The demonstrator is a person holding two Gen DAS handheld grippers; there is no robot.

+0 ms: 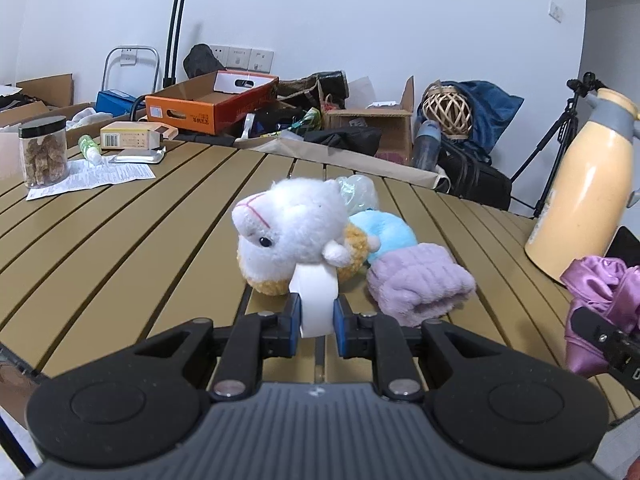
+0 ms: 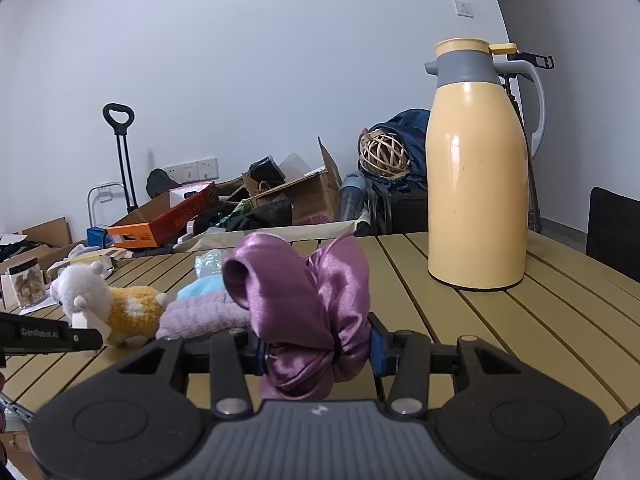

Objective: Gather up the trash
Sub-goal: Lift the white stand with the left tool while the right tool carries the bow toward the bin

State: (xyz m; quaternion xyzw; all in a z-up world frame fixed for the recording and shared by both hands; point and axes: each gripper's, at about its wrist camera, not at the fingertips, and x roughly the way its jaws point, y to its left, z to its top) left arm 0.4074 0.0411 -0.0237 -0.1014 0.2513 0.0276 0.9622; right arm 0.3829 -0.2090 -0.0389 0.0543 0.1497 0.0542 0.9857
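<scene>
I have the left gripper (image 1: 317, 320) clamped on a curled strip of white paper (image 1: 315, 296), lifted just in front of the white and yellow plush hamster (image 1: 294, 232) on the slatted tan table (image 1: 120, 240). The right gripper (image 2: 318, 350) is pinched shut on a bunched purple satin cloth (image 2: 304, 308), off to the hamster's right, nearer the tall yellow thermos jug (image 2: 478, 184). A crumpled clear plastic wrapper (image 1: 356, 192) lies just behind the hamster, beside a folded lilac fleece cloth (image 1: 420, 284). I judge the paper pickup done; next I need to carry it to a bin, which I cannot see from either wrist.
</scene>
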